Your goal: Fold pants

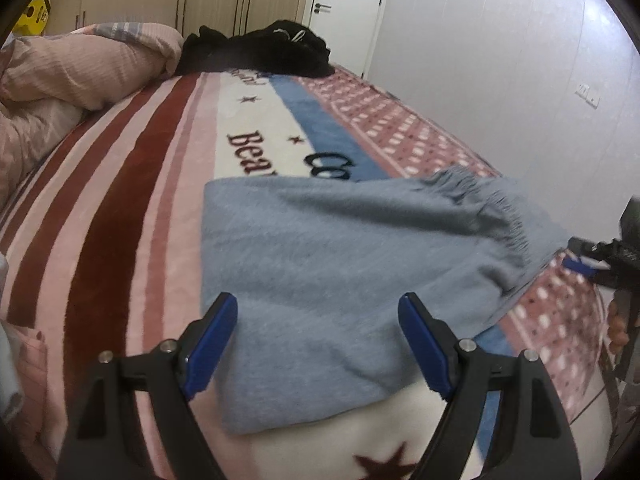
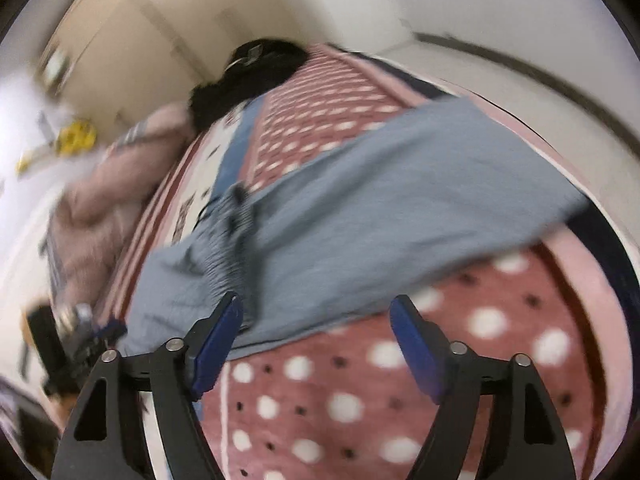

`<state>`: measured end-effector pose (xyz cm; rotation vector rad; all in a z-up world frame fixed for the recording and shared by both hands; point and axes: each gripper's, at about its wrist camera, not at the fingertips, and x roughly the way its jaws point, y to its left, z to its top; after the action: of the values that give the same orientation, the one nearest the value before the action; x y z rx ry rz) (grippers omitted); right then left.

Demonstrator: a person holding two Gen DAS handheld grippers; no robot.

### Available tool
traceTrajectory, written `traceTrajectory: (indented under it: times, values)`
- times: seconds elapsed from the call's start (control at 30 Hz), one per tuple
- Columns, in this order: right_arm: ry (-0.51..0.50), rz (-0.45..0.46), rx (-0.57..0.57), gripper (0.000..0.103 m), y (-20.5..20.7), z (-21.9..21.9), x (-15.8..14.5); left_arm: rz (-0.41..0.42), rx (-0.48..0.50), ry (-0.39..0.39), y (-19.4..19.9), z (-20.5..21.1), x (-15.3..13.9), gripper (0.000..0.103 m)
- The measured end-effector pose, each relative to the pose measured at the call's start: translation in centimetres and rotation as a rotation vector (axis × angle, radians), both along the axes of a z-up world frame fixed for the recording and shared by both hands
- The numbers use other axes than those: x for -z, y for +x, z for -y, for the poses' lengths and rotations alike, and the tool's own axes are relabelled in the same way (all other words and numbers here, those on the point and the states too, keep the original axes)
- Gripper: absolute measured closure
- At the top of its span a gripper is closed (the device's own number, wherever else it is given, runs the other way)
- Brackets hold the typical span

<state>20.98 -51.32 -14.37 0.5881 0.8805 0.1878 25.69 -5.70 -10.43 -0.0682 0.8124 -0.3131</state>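
We see that our left gripper [image 1: 318,344] and right gripper [image 2: 316,344] are alike: black angular arms with triangular cut-outs, silver round pivot screws, and flat blue pads [image 1: 210,350] lining the jaws.

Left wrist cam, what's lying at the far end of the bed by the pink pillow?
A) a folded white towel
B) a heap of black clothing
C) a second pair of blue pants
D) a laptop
B: a heap of black clothing sits at the far end of the blanket, right beside the pink pillow.
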Motion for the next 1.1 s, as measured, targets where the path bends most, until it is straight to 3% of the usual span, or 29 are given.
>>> traceTrajectory:
  times: [0.1, 0.17, 0.37, 0.43, 0.5, 0.57, 0.7, 0.9, 1.03, 1.1]
  values:
    - [0.135, -0.066, 0.101, 0.031, -0.4, 3.5, 2.6, 0.018, 0.001, -0.021, -0.1, 0.5, -0.7, 0.023]
    - [0.214, -0.05, 0.128, 0.031, -0.2, 4.5, 3.8, 0.028, 0.0, -0.027, 0.0, 0.7, -1.0, 0.022]
    - [0.239, 0.008, 0.218, 0.032, 2.4, 5.0, 4.5, 0.039, -0.012, -0.044, 0.2, 0.7, -1.4, 0.022]
    - [0.225, 0.02, 0.253, 0.046, 3.2, 4.9, 4.4, 0.041, -0.016, -0.042, 0.2, 0.5, -1.5, 0.022]
    - [0.184, 0.005, 0.285, 0.078, 4.1, 4.9, 4.3, 0.045, -0.021, -0.043, 0.3, 0.1, -1.5, 0.022]
    - [0.156, -0.025, 0.323, 0.092, 5.1, 5.2, 4.5, 0.05, -0.03, -0.045, 0.3, -0.4, -1.6, 0.022]
    - [0.054, 0.007, 0.327, 0.096, 6.0, 4.2, 2.8, 0.064, -0.053, -0.067, 0.1, -1.8, -2.1, 0.021]
    - [-0.122, 0.215, 0.187, 0.097, 7.0, -2.2, -4.3, 0.089, -0.08, -0.099, -0.4, -3.6, -2.7, 0.021]
    - [-0.248, 0.337, -0.034, 0.097, 8.0, -10.2, -8.0, 0.104, -0.092, -0.11, -1.1, -4.7, -3.2, 0.021]
    - [-0.288, 0.373, -0.214, 0.097, 8.2, -15.3, -8.6, 0.112, -0.099, -0.104, -1.4, -5.2, -3.4, 0.021]
